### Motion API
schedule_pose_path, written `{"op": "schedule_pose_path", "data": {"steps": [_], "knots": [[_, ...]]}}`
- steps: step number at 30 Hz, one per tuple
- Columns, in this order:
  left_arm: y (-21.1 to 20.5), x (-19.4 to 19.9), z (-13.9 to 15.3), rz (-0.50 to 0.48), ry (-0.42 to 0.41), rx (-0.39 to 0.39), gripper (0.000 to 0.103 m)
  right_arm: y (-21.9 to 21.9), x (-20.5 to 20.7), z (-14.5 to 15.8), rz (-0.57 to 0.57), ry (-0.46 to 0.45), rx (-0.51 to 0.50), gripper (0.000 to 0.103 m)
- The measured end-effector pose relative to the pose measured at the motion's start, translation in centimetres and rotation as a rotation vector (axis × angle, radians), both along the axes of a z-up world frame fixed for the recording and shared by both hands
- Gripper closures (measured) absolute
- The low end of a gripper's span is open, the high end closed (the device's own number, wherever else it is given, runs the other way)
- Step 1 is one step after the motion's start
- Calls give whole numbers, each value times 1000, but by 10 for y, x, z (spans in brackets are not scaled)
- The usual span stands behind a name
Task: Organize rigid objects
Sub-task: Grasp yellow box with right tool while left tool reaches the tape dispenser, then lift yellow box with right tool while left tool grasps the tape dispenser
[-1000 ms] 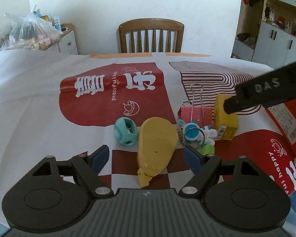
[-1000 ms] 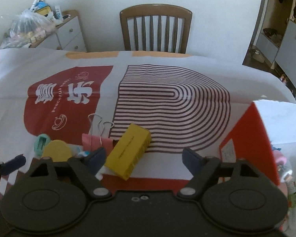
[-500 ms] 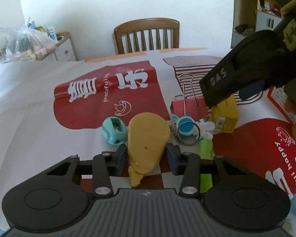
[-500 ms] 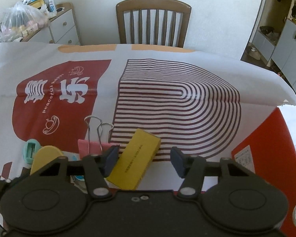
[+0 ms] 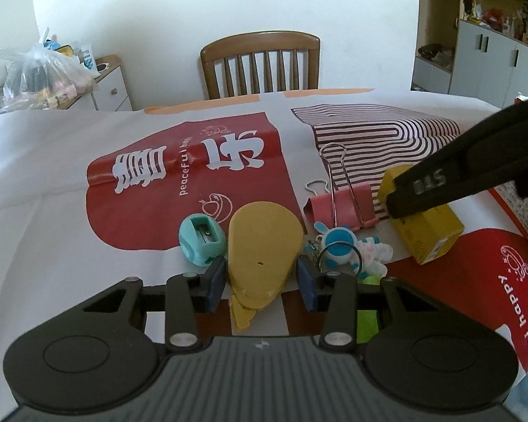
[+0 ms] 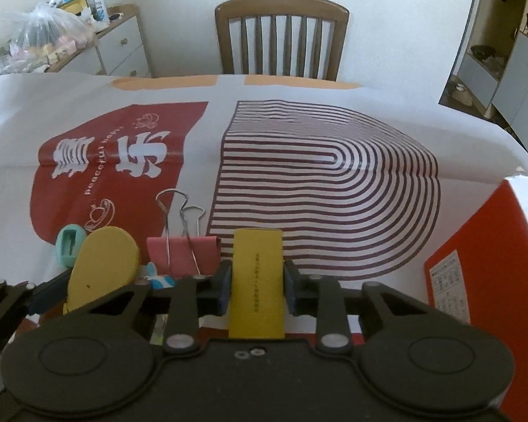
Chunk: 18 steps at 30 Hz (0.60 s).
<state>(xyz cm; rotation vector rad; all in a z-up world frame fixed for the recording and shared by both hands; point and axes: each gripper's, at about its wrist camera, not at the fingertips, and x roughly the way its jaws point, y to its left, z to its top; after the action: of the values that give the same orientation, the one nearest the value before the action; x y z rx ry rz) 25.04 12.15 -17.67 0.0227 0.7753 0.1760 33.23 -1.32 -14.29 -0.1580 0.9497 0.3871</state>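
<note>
On the printed tablecloth (image 5: 52,176) lies a yellow teardrop-shaped case (image 5: 260,232). My left gripper (image 5: 260,283) is shut on its narrow end, both blue pads against its sides. A yellow box (image 6: 257,256) sits lengthwise between the jaws of my right gripper (image 6: 257,288), which are closing, their pads touching both long sides. In the left wrist view that box (image 5: 429,232) shows at right, under a black finger (image 5: 440,186) of the right gripper. The case (image 6: 102,267) also appears at the left of the right wrist view.
A teal sharpener (image 5: 202,242) lies left of the case. To its right are a pink binder clip (image 5: 341,200), a blue-white rabbit keychain (image 5: 339,249) and something green (image 5: 368,316). A red carton (image 6: 482,246) stands at right, a wooden chair (image 5: 260,63) beyond the table.
Both grippers' jaws have closed from wide apart, the left onto the yellow case and the right onto the yellow box. The box, first slanted, now sits straight between the right jaws.
</note>
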Motion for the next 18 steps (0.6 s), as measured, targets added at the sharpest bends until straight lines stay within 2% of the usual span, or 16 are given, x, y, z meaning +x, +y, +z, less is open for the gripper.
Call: {"op": "schedule_pose_path", "data": {"steps": [14, 18], "knots": [[8, -41, 13, 31, 29, -130, 62, -47, -67, 20, 16, 40, 58, 75], [8, -59, 20, 36, 17, -142, 62, -59, -88, 27, 23, 49, 71, 75]]}}
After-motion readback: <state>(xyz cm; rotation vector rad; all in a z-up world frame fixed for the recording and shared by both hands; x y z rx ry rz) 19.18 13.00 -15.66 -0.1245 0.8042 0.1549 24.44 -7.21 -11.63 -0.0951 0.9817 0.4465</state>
